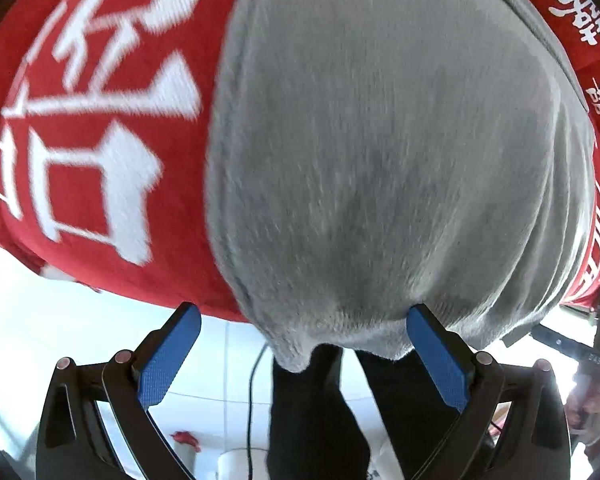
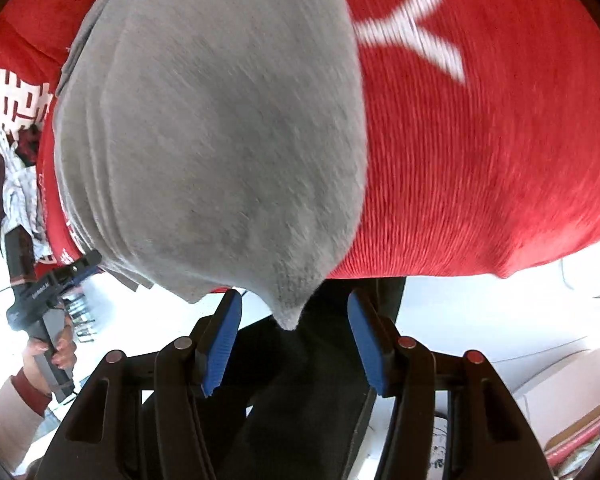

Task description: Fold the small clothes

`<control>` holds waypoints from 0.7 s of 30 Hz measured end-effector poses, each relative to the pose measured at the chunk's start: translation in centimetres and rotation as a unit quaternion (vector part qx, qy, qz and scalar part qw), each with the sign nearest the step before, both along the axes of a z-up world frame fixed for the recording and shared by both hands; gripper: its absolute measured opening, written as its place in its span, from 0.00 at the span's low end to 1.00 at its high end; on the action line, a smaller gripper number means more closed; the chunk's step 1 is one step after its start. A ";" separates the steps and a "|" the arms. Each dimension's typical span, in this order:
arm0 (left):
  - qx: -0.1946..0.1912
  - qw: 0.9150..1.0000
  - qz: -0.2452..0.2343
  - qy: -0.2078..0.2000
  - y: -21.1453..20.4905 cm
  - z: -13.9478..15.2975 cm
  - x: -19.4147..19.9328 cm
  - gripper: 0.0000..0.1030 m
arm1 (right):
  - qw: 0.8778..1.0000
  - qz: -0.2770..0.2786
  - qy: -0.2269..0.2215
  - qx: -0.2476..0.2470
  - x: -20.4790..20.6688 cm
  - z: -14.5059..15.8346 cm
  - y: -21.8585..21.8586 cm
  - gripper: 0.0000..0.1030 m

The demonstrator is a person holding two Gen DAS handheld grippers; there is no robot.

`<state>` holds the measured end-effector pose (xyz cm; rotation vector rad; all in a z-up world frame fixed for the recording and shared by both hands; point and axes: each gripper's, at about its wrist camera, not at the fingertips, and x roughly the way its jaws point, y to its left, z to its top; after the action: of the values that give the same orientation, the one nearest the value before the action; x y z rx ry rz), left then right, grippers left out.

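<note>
Both hand-held grippers, left (image 1: 303, 354) and right (image 2: 294, 340), stood open, holding nothing, over grey garment (image 1: 380, 160) at worktop's (image 1: 100, 140) near edge. Next: pinch near corners, fold away.

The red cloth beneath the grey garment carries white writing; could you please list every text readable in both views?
"囍" (likely): small white sign on the red cloth.
Large white characters on that cloth: blurred, not readable.
Print on the black handle: too small to read.
Grey garment: no text.
</note>
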<state>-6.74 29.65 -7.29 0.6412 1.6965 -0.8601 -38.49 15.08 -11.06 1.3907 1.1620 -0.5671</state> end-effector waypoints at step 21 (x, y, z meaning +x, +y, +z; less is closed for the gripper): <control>-0.138 0.987 0.039 0.070 -2.6 9.8 -2.8 0.12 | 0.978 -0.080 -0.193 0.008 1.1 7.8 -2.3 0.10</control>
<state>-9.52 27.04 2.48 0.3306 1.6743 -1.0814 -37.35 12.77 -3.28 1.5356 0.7492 -0.3777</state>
